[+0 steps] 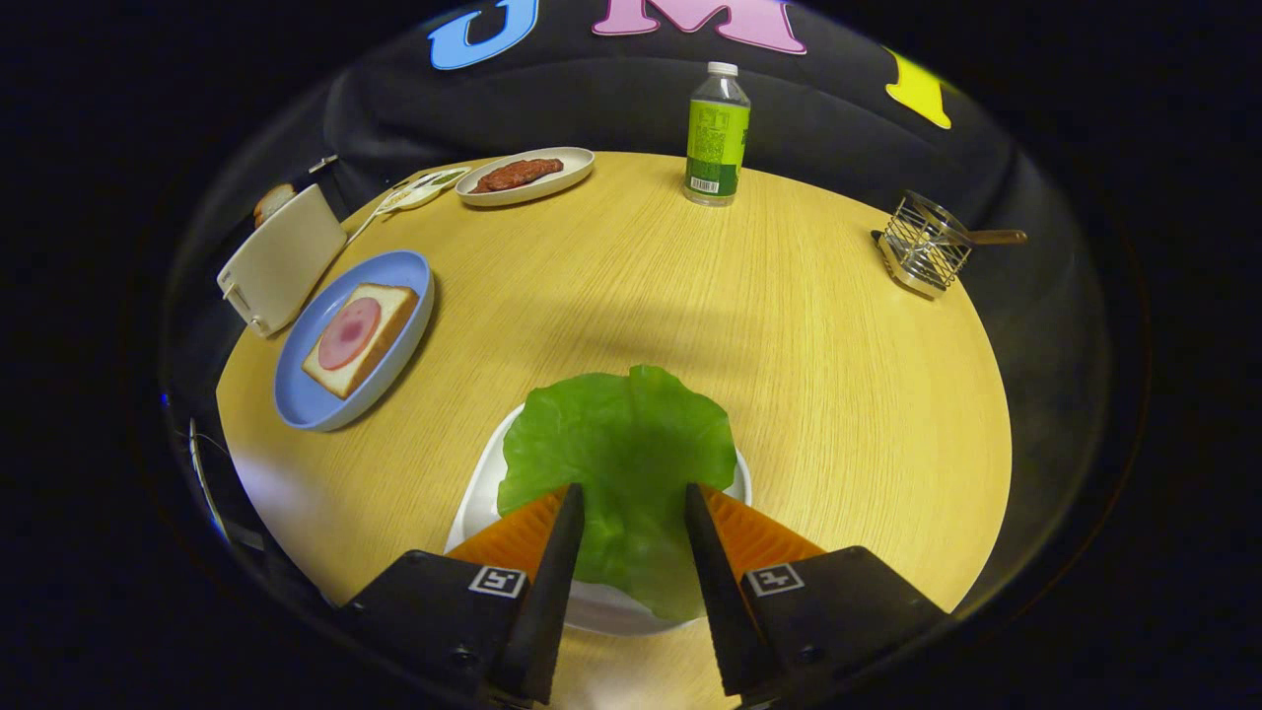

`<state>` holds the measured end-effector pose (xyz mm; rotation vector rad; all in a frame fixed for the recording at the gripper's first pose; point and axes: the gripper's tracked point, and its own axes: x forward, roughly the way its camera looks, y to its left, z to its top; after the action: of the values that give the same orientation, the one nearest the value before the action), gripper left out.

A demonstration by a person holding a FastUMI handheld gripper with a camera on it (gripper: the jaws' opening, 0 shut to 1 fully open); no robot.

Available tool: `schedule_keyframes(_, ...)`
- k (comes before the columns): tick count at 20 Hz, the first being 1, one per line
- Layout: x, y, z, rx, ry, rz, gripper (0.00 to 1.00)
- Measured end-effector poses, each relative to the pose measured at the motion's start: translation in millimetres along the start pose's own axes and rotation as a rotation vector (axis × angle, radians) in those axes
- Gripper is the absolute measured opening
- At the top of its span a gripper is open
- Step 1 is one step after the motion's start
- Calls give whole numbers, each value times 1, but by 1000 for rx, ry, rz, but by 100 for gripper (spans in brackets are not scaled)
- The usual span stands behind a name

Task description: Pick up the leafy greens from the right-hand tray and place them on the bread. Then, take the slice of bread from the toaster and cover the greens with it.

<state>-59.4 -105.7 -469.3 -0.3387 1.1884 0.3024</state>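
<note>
Claw open astride lettuce on white tray; ham-topped bread on blue plate

2 fingers apart – 1 lettuce leaf, 3 plates, 1 bottle, perhaps 1 toaster

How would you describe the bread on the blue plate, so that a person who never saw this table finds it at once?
On the round wooden table, look beyond the open gripper and the green lettuce leaf toward the white toaster. Beside it lies a blue oval plate. The square bread slice on it alone carries a round pink slice of ham.
</note>
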Motion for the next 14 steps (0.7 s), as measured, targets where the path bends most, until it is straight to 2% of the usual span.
schedule_keyframes(1,0,1,0,-1,10,3,66)
schedule_keyframes(3,-1,2,0,-7,31,4,40)
schedule_keyframes(4,-1,1,0,-9,42,10,39)
schedule_keyframes(6,0,0,0,2,55,7,20)
schedule_keyframes(7,1,-2,1,4,54,4,17)
schedule_keyframes(8,2,-1,0,7,66,8,9)
schedule_keyframes(14,-10,-1,5,95,86,33,5)
